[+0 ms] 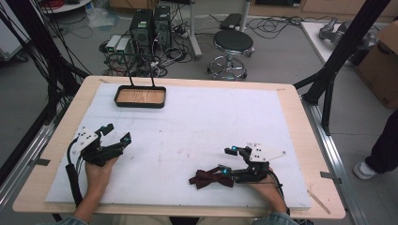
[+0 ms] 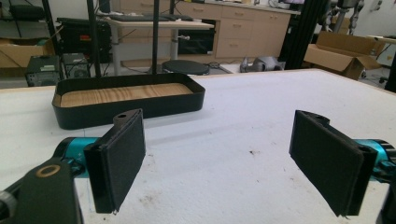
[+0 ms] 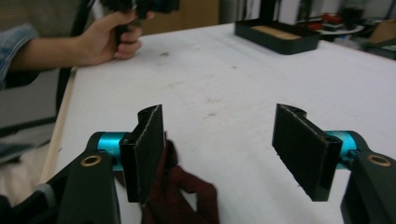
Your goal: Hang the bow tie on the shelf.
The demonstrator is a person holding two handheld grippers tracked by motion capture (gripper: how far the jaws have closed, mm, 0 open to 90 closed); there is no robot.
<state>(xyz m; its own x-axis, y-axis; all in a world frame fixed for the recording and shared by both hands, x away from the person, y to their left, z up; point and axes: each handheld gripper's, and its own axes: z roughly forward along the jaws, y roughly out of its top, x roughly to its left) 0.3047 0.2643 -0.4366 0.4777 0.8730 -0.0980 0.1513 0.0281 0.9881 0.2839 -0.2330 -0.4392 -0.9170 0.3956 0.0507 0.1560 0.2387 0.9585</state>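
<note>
A dark red bow tie (image 1: pixel 210 177) lies on the white mat near the table's front edge, just left of my right gripper (image 1: pixel 227 160). That gripper stands open, its near jaw touching or just over the bow tie's right end. In the right gripper view the bow tie (image 3: pixel 180 191) lies low beside the left jaw, with bare mat between the jaws. My left gripper (image 1: pixel 117 133) is open at the left side of the mat, holding nothing. A black tray with a wooden floor (image 1: pixel 140 97) sits at the back left, seen ahead of the left gripper as the tray (image 2: pixel 126 100).
The white mat (image 1: pixel 197 122) covers most of the wooden table. Behind the table stand a black stool (image 1: pixel 233 43), computer boxes and cables on the floor. A black frame post (image 1: pixel 338 51) rises at the right, with a cardboard box (image 1: pixel 382 61) beyond.
</note>
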